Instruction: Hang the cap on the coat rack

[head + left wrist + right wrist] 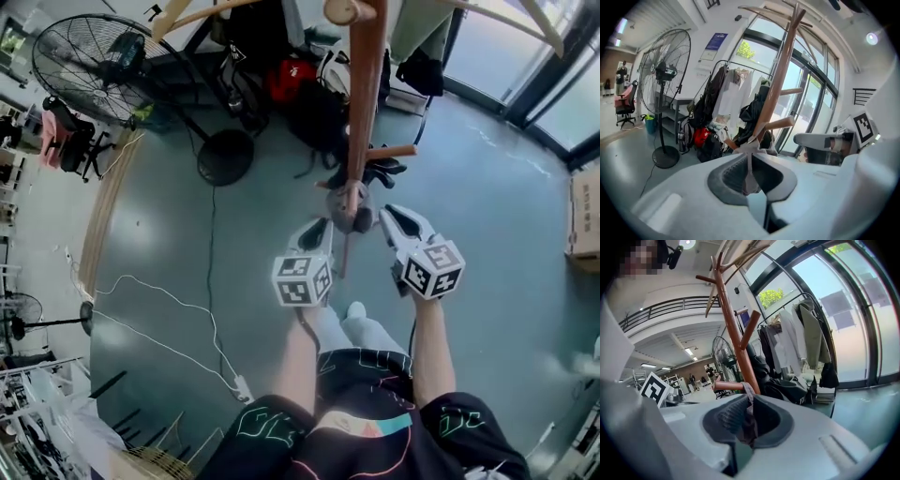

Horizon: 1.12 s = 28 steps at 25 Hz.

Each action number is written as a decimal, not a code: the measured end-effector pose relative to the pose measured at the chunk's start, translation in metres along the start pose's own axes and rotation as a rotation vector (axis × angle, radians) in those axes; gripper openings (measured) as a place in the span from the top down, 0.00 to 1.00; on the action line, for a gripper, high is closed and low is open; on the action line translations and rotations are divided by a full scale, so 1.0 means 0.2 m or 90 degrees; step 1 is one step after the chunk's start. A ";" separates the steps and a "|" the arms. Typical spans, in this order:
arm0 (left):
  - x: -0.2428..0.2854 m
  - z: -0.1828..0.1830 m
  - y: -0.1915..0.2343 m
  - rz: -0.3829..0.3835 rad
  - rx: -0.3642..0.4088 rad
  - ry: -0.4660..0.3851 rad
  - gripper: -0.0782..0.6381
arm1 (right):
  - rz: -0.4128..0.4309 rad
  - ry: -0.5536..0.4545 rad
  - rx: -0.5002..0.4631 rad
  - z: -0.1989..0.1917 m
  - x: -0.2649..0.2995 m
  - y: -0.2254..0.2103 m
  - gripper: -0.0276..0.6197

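Cap-hanging step, judged about midway: the grey fabric cap (352, 208) is held up close beside the pole of the reddish-brown wooden coat rack (366, 84), near its short lower peg (392, 151), and spans two grippers. Left gripper (320, 231): jaws drawn together on a thin, pale fold of the cap's edge, which the left gripper view shows pinched between the ribbed pads. Right gripper (395, 221): likewise clamped, on a darker, bunched fold at the opposite side. Handling advice: hold both pinches firm so the cap's opening is spread. Raise it until the opening clears the tip of the peg, then carry it over the tip. Lower it until the fabric bears on the wood before loosening either pinch. Let go one side at a time, since soft cloth could slip off a smooth peg. Not legible: which part of the cap each gripper holds (brim, strap or crown), as only slivers of fabric show between the pads. Nor can it be told whether the cap already touches pole or peg, the head view being steep and the cap small in it. The rack's foot cannot be made out below the cap, and its upper arms are cut off at the top edge of every view.
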<state>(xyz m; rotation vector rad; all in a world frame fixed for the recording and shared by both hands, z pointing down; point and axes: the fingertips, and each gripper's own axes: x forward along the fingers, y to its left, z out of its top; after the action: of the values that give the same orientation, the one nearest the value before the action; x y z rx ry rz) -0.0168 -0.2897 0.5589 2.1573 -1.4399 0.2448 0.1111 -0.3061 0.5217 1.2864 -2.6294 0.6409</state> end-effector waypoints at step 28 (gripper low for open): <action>-0.28 0.93 -0.34 0.001 0.181 -0.305 0.88 | -0.024 -0.221 -0.167 0.85 -0.20 0.13 0.95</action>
<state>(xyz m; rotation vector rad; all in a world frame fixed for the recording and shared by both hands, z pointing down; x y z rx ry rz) -0.0046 -0.3215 0.3556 2.5679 -1.7492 -0.0819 0.1256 -0.3375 0.3491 1.4694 -2.8225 0.0607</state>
